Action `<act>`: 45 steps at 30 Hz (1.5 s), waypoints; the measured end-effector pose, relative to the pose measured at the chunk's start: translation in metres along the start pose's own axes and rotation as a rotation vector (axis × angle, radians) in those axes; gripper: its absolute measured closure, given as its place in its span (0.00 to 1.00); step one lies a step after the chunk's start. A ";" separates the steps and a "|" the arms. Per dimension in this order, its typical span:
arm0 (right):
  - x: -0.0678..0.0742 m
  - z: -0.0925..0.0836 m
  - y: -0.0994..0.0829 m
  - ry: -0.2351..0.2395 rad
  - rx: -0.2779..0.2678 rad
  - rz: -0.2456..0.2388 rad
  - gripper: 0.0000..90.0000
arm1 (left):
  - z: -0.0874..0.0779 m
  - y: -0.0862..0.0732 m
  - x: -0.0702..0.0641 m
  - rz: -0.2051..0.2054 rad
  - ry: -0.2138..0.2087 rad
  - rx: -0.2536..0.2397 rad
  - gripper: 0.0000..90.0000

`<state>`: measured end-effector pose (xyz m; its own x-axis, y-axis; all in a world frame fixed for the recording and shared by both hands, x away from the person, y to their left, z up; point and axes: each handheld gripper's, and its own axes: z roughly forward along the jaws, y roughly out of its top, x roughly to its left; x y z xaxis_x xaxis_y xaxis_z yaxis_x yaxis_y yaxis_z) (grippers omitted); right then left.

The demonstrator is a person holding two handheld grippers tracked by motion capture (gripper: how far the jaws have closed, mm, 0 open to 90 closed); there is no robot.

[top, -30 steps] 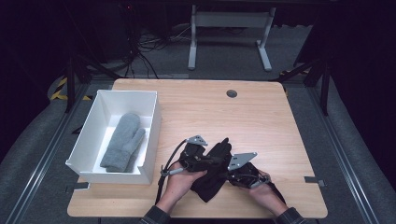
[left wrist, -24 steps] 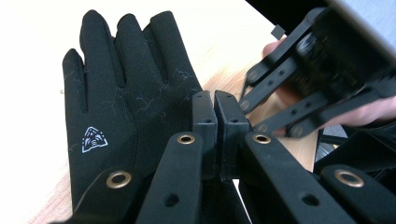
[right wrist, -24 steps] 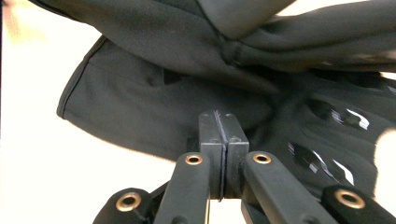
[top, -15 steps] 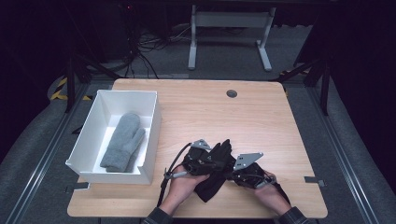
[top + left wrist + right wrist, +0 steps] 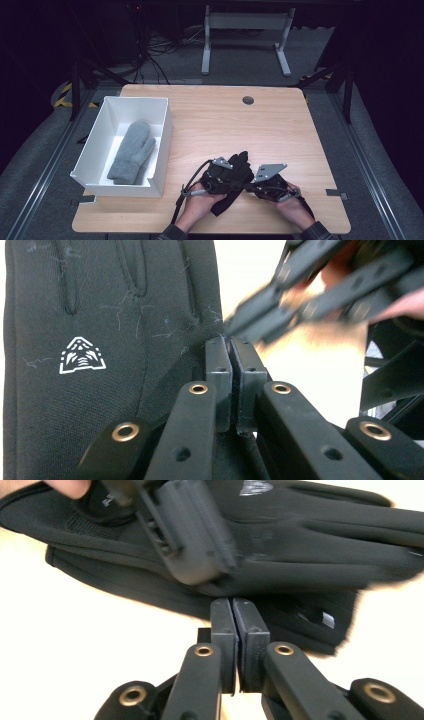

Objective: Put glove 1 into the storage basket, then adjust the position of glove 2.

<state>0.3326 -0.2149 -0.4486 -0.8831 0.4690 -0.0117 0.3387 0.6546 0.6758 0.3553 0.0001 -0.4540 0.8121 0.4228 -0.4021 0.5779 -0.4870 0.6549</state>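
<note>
Black glove (image 5: 235, 175) flat on the table (image 5: 220, 120) near its front edge, fingers away from the person, white logo (image 5: 82, 356) on its back. Left tool (image 5: 231, 356) pinched on the glove's edge, jaws pressed together. Right tool (image 5: 232, 611) likewise closed, tips at the opposite edge, fabric apparently nipped between them. Grey mitten (image 5: 131, 152) apart in the white box (image 5: 161, 150) at the table's left

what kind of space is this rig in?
Likely a lab or data-collection bay: a bare wooden table on grey carpet, loose cables on the floor behind it, and a metal stand against a dark backdrop.
</note>
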 end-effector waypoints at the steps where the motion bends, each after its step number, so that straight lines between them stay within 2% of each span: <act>1: -0.003 -0.004 -0.003 -0.011 -0.003 0.008 0.95 | 0.001 0.000 0.000 0.005 0.005 0.006 0.97; 5: -0.016 -0.021 -0.015 -0.053 -0.010 0.050 0.80 | 0.005 -0.002 -0.004 0.034 0.029 0.020 0.96; 8: -0.027 -0.030 -0.024 -0.082 -0.022 0.093 0.65 | 0.002 -0.001 -0.011 0.066 0.024 0.013 0.85; 9: -0.027 -0.030 -0.024 -0.082 -0.022 0.093 0.65 | 0.002 -0.001 -0.011 0.066 0.024 0.013 0.80; 10: -0.035 -0.035 -0.032 -0.115 -0.035 0.124 0.55 | 0.000 -0.001 -0.017 0.095 0.021 0.019 0.82; 12: -0.038 -0.036 -0.035 -0.119 -0.039 0.134 0.53 | 0.000 -0.002 -0.019 0.107 0.020 0.032 0.86; 14: -0.043 -0.039 -0.041 -0.126 -0.038 0.159 0.50 | 0.001 -0.004 -0.022 0.114 0.007 0.053 0.93; 15: -0.046 -0.039 -0.044 -0.132 -0.032 0.168 0.49 | 0.002 -0.006 -0.024 0.127 0.013 0.087 0.98; 16: -0.046 -0.039 -0.044 -0.132 -0.032 0.168 0.49 | 0.002 -0.006 -0.024 0.127 0.013 0.087 1.00; 20: -0.049 -0.038 -0.046 -0.137 -0.024 0.177 0.47 | 0.002 -0.010 -0.026 0.145 0.078 0.135 1.00; 22: -0.049 -0.037 -0.047 -0.141 -0.019 0.182 0.44 | -0.001 -0.011 -0.024 0.140 0.091 0.138 1.00; 27: -0.052 -0.035 -0.049 -0.171 -0.008 0.183 0.34 | -0.014 -0.017 -0.017 0.148 0.156 0.159 1.00; 30: -0.054 -0.032 -0.050 -0.189 -0.002 0.177 0.30 | -0.022 -0.019 -0.013 0.149 0.163 0.151 0.99; 34: -0.053 -0.031 -0.050 -0.198 -0.003 0.171 0.29 | -0.028 -0.017 -0.014 0.164 0.154 0.138 0.90; 35: -0.053 -0.031 -0.050 -0.198 -0.002 0.170 0.28 | -0.032 -0.015 -0.015 0.171 0.164 0.134 0.90; 40: -0.054 -0.029 -0.052 -0.199 -0.005 0.167 0.26 | -0.044 -0.006 -0.011 0.232 0.209 0.116 0.70; 45: -0.055 -0.026 -0.052 -0.202 -0.019 0.170 0.22 | -0.049 0.002 0.000 0.258 0.213 0.125 0.45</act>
<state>0.3548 -0.2905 -0.4641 -0.7308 0.6813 -0.0420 0.4693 0.5460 0.6940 0.3523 0.0368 -0.4211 0.9050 0.4173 -0.0821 0.3719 -0.6826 0.6291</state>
